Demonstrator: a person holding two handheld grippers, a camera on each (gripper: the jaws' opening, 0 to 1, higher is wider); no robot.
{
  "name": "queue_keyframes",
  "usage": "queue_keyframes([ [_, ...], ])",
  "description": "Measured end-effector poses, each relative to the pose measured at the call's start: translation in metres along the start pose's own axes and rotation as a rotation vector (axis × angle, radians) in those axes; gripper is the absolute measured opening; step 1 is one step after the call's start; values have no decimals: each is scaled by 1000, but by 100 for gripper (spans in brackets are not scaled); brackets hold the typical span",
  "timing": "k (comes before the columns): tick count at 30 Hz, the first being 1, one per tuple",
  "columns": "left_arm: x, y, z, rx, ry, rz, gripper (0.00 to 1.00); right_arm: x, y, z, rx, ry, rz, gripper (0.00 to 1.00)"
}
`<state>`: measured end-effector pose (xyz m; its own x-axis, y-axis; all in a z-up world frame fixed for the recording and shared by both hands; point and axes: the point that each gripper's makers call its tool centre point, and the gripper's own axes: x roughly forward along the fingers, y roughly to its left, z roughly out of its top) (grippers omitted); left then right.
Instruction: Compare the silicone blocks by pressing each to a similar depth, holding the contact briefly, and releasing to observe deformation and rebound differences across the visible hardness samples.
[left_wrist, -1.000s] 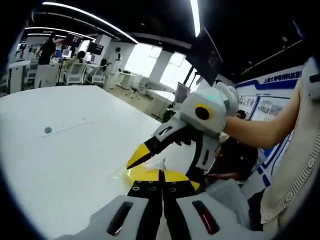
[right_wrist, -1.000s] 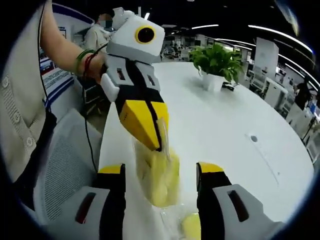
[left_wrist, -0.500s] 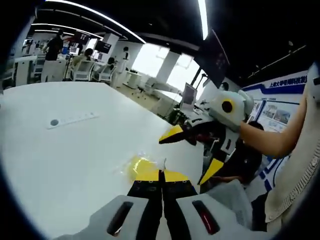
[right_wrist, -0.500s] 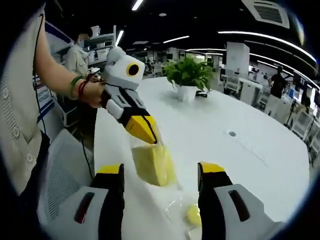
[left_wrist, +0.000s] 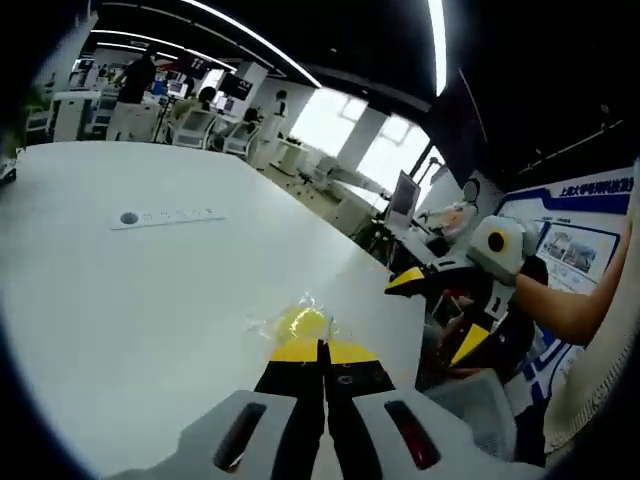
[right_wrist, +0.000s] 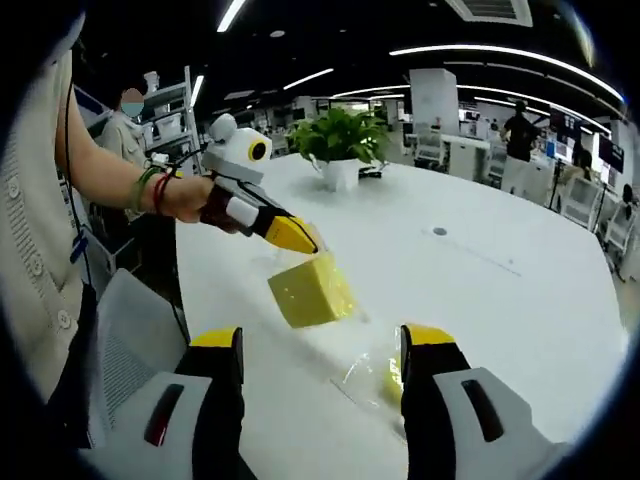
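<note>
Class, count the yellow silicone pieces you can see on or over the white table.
2: a yellow block hanging in a clear bag from the left hand-held gripper, and a small bagged yellow piece on the table. Others may be hidden.

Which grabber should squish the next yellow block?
Probably the right gripper. Its jaws are open and nothing is in them, and a small bagged yellow block lies on the table right by them. The left gripper is shut on the bag of the big yellow block, so it is busy.
</note>
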<state>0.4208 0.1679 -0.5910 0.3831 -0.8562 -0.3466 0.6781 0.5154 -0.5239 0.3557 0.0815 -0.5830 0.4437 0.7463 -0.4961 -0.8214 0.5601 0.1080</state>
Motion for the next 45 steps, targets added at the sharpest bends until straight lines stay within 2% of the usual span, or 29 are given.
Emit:
queue_keyframes([
  [9, 6, 16, -2, -91, -34, 4, 0, -16, -5, -8, 25, 12, -48, 59],
  [14, 9, 29, -6, -141, -52, 26, 0, -21, -6, -13, 40, 19, -65, 58],
  [16, 9, 37, -3, -208, -90, 32, 0, -23, -7, -17, 49, 27, -74, 58],
  [19, 8, 53, -4, -244, -111, 56, 0, -26, -7, -23, 58, 42, -84, 58],
  [26, 1, 92, -9, -324, -161, 156, 0, -33, -10, -27, 80, 48, -109, 58],
  [34, -1, 120, -21, -403, -190, 229, 0, -39, -14, -39, 103, 74, -129, 58],
  [38, -1, 135, -29, -468, -211, 267, 0, -41, -17, -41, 109, 83, -138, 57],
  [40, -3, 143, -34, -470, -210, 307, 0, -42, -18, -42, 110, 89, -141, 57],
  [45, -5, 153, -41, -507, -236, 346, 0, -42, -19, -44, 113, 98, -142, 56],
])
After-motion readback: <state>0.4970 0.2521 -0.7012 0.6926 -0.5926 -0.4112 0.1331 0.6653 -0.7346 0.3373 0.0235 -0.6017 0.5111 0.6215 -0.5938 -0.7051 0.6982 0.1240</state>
